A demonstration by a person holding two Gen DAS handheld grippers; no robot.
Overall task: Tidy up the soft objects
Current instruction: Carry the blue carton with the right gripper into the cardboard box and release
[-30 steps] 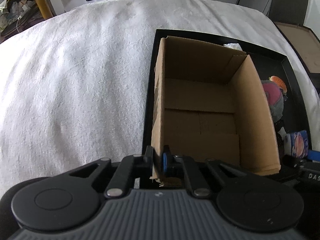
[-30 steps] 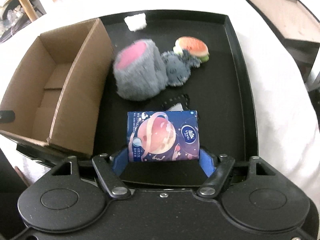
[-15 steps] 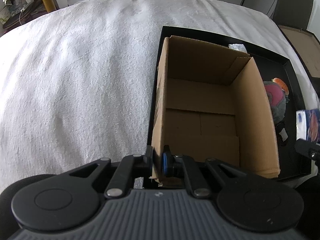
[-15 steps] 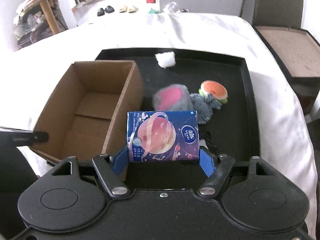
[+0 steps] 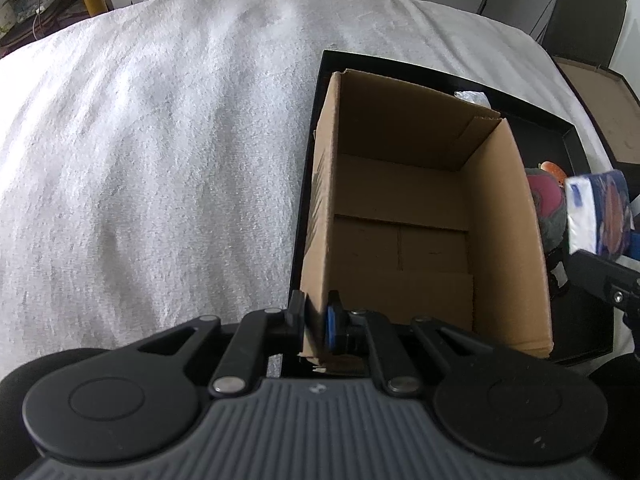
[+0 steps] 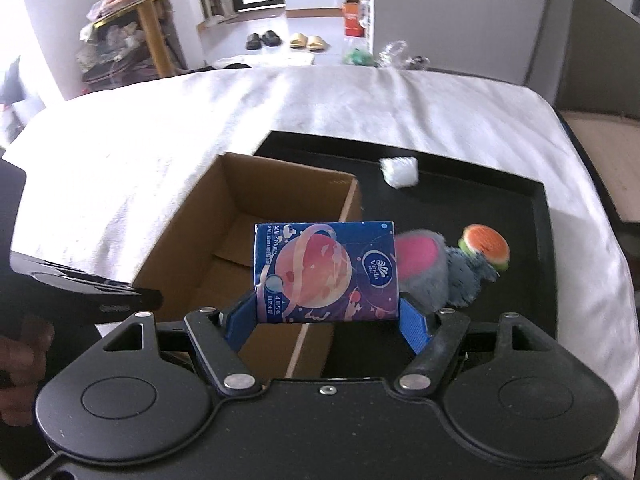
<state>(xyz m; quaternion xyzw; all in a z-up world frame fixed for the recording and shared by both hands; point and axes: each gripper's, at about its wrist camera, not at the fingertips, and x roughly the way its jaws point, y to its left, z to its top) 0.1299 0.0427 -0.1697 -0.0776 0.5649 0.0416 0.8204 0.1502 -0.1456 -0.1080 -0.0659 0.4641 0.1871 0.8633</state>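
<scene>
Right hand-held gripper (image 6: 326, 312) clamped on the tissue pack (image 6: 325, 272), held above the box's (image 5: 420, 240) near right wall. Left hand-held gripper (image 5: 316, 322) pinches the box's near corner, steadying it on the tray (image 6: 480, 184). Step: transfer. Next: carry the pack over the opening, then release.

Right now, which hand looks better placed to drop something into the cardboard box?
The right. The right gripper already holds the tissue pack lifted beside the open cardboard box, while the left gripper is clamped on the box's near wall, steadying it.
</scene>
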